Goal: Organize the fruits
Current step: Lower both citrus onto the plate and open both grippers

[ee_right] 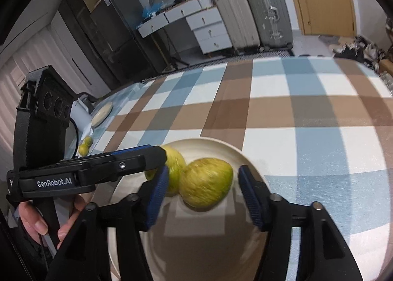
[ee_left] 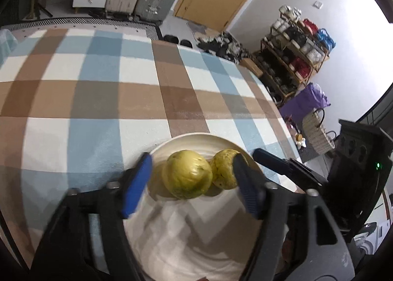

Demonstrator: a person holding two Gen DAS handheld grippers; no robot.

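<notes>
On cream plate, atop checked blue, brown and white tablecloth: two yellow-green fruits touching side by side. Left gripper spread wide around left fruit, grasping nothing; right gripper likewise released, flanking right fruit. Farther off by table edge: two small green fruits.

Two close, downward wrist views sharing one plate

The only lettering I can read is "GenRobot.AI", printed in pale letters on the black body of my left gripper, seen from the right wrist camera; nothing else bears legible writing.
</notes>
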